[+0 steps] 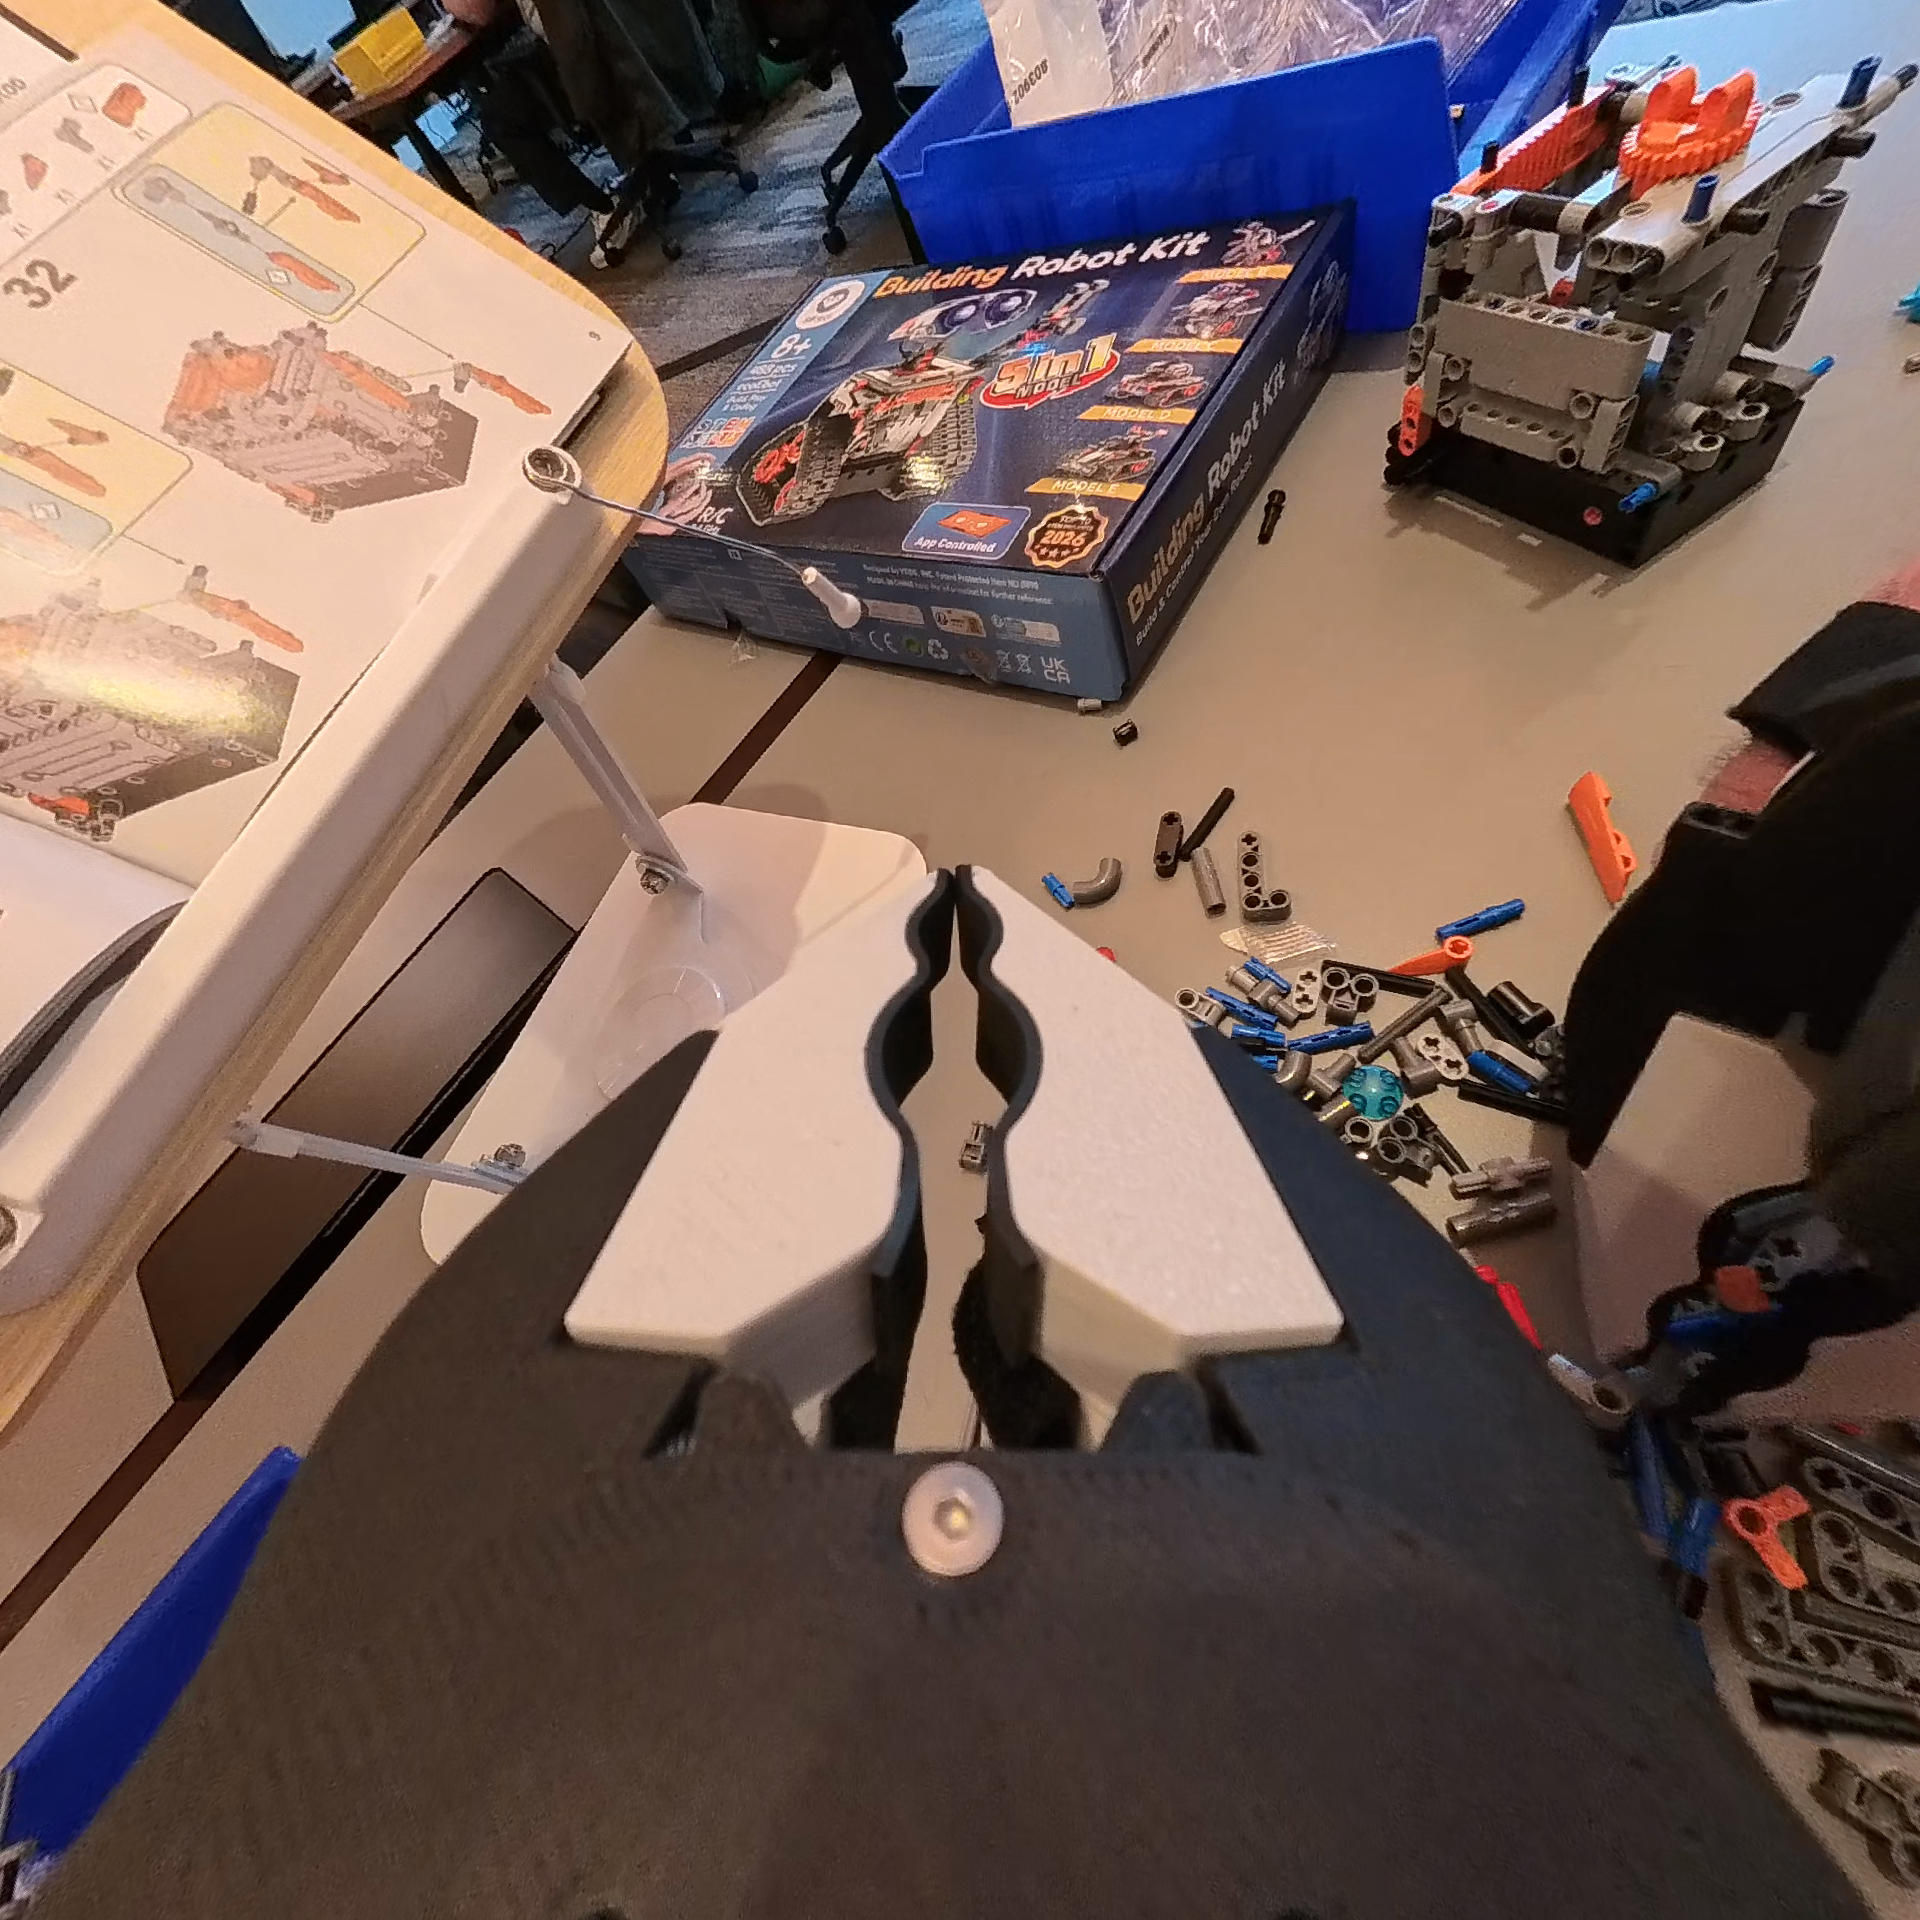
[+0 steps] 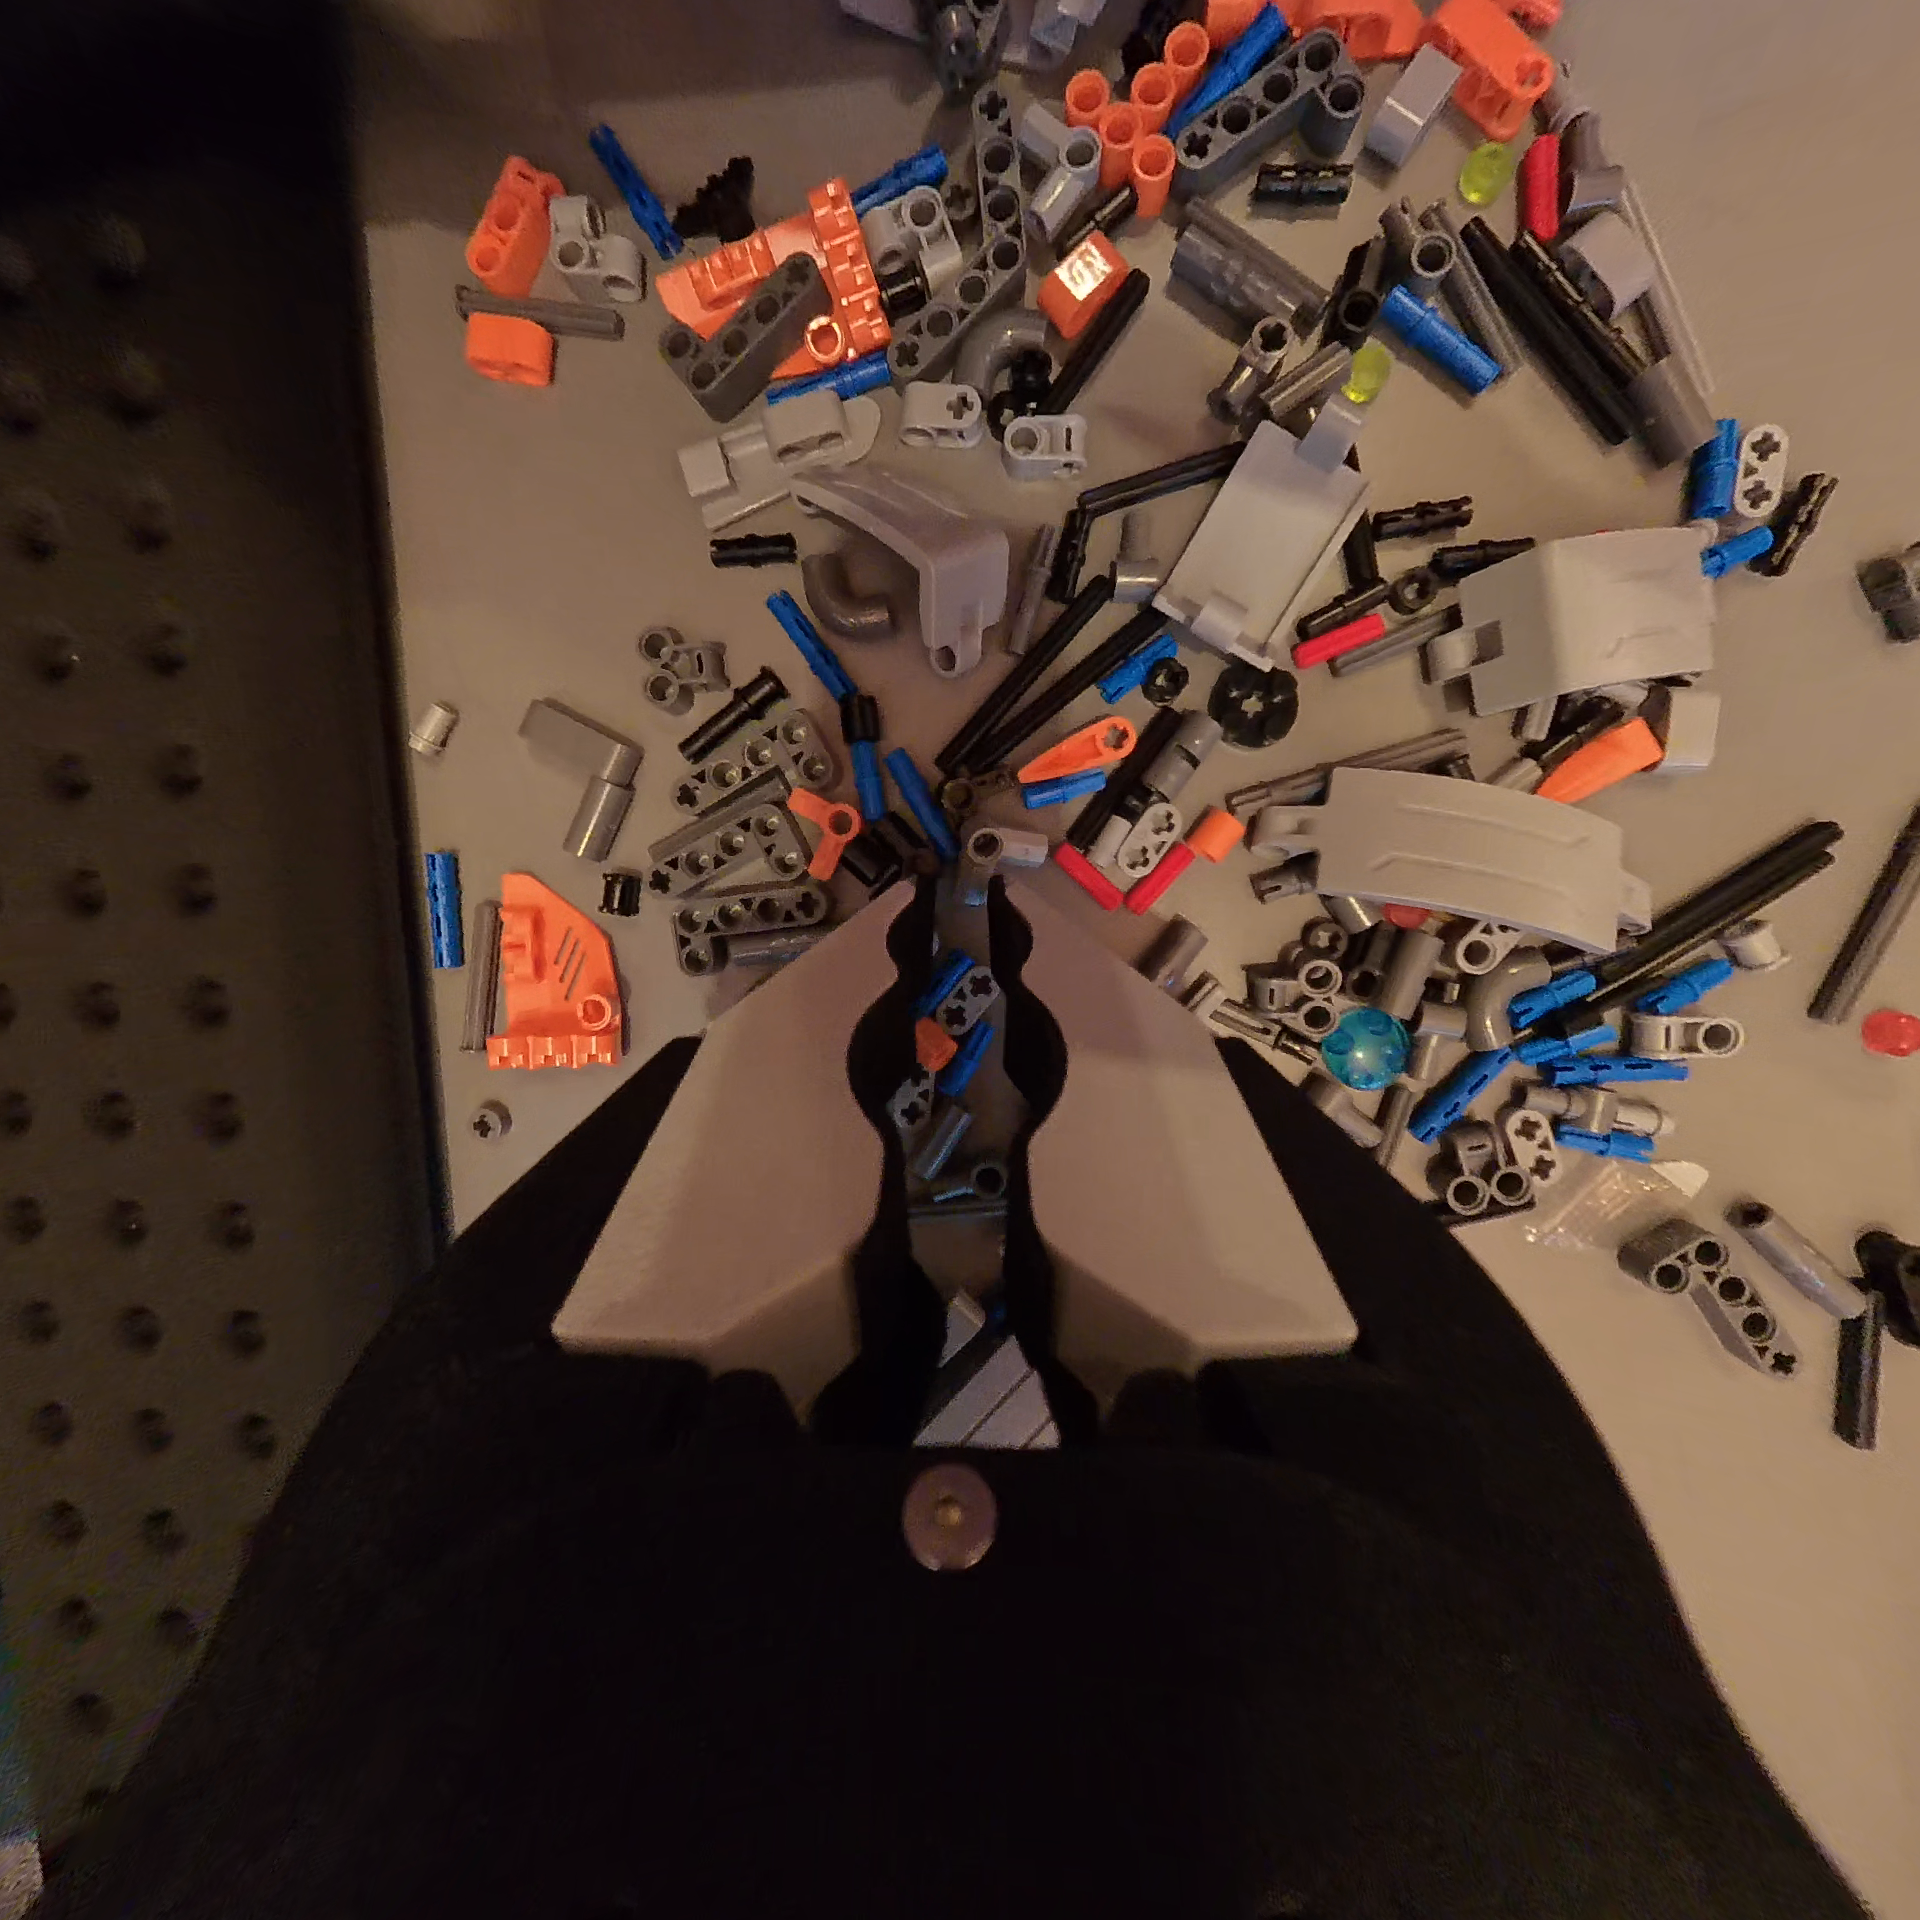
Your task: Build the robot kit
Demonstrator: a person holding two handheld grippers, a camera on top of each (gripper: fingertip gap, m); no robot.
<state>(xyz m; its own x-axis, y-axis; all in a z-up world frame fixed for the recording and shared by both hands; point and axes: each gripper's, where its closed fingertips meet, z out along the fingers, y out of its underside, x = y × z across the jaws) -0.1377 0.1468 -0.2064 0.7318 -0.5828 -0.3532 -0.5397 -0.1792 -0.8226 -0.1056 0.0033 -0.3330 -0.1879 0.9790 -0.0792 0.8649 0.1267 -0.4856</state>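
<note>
My left gripper [image 1: 954,881] is shut, its white fingers pressed tip to tip above the white base [image 1: 790,883] of a book stand. A tiny grey piece [image 1: 975,1145] shows through the gap lower down; I cannot tell whether it is held. My right gripper [image 2: 954,885] points down into a pile of small building parts [image 2: 1143,623]. Its tips are almost together on a small grey connector [image 2: 985,847]. The right gripper's dark body [image 1: 1766,935] also shows, blurred, over the pile [image 1: 1382,1039] in the left wrist view.
An open instruction booklet [image 1: 208,416] rests on the tilted stand at left. A dark blue kit box [image 1: 987,447] lies ahead, a blue bin [image 1: 1174,177] behind it, a partly built grey and orange model [image 1: 1621,343] at right. A black studded panel [image 2: 156,831] borders the pile. The tips of one gripper are about 20 centimetres away from the tips of the other. The tiny grey piece [image 1: 975,1145] is about 15 centimetres from both grippers' fingertips.
</note>
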